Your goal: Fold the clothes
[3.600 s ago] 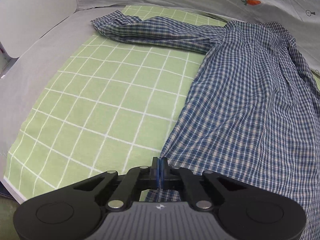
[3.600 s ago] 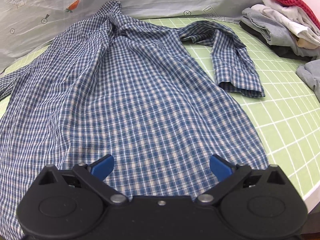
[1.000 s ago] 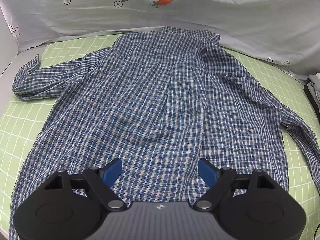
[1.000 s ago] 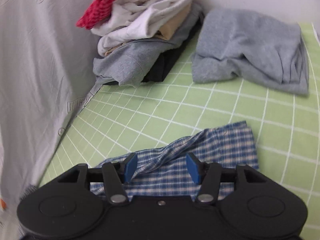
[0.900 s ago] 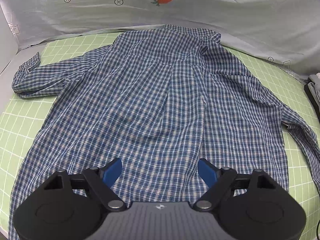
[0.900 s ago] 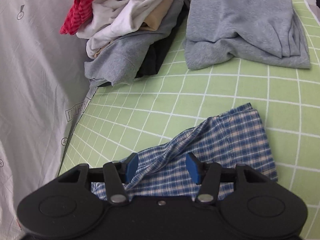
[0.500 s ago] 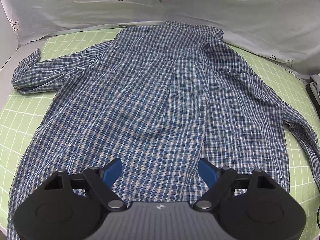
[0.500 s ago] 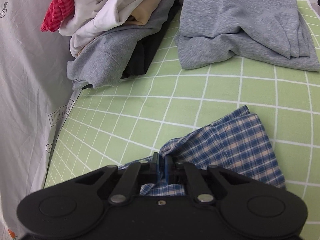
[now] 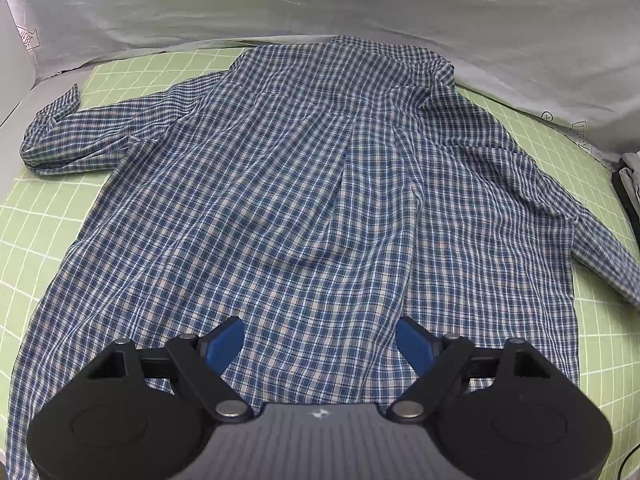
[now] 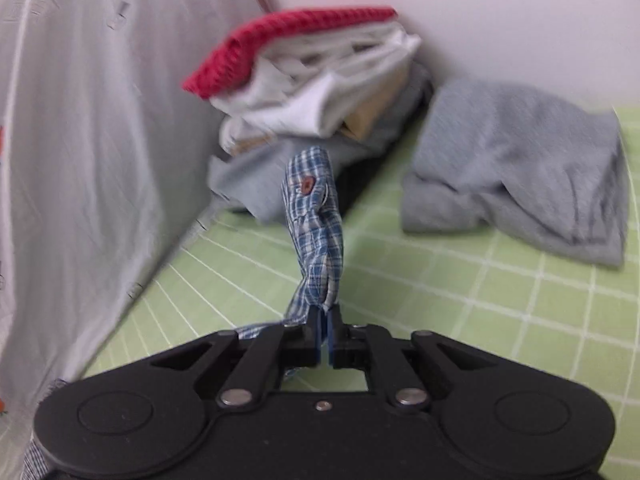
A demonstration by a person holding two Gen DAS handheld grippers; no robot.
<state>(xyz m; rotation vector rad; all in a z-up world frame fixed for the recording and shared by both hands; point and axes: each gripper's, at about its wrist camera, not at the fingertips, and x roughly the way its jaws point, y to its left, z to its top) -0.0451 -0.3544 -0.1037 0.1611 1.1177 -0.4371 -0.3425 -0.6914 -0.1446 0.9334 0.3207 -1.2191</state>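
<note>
We saw a blue-and-white checked shirt (image 9: 320,184) spread back-up on the green grid-patterned sheet (image 9: 44,216), collar toward the grey carrot-print cloth (image 9: 360,4), one sleeve stretched out to each side and a soft pleat running down its middle. Our left gripper (image 9: 320,340) hovered over the lower hem with its blue pads wide apart and nothing pinched between them. Our right gripper (image 10: 323,328) had its jaws pressed together on the shirt's cuff (image 10: 314,216), which stood up twisted from the pads, a brown button showing, in front of a pile of folded clothes (image 10: 312,92) and a crumpled grey garment (image 10: 516,176).
</note>
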